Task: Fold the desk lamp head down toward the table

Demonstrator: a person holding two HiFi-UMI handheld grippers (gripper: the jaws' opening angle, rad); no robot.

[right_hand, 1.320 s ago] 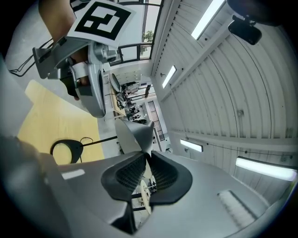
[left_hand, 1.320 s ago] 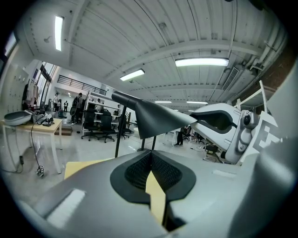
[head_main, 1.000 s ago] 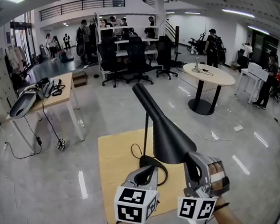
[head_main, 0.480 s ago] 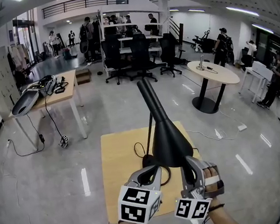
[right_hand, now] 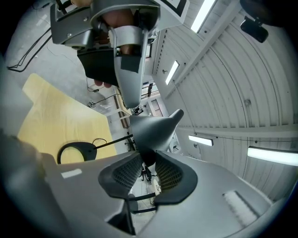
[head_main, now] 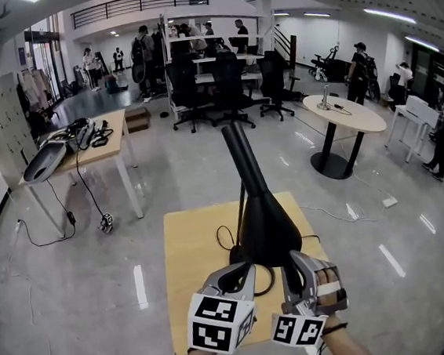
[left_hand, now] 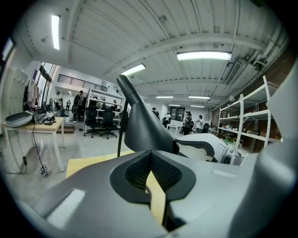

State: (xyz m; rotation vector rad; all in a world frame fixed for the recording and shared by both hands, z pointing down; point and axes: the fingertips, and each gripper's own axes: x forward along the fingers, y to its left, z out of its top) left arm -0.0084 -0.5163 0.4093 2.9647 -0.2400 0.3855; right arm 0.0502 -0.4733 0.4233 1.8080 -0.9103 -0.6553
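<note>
1. Head view: the lamp point(head_main: 266, 223) stood on the table point(head_main: 195, 294), its head point(head_main: 269, 231) tilted, wide end low, just above both grippers
2. Left gripper point(left_hand: 150, 155): jaws pressed together, empty, beside the head
3. Right gripper point(right_hand: 148, 163): jaws spread, having just been opening, with the head's rim between them

Bright ceiling strip lights point(left_hand: 203, 56) glare off the glossy floor point(head_main: 76, 290); fisheye edges warp.

Desk lamp point(head_main: 258, 208) on table point(head_main: 192, 256), chairs point(head_main: 228, 85) far behind
</note>
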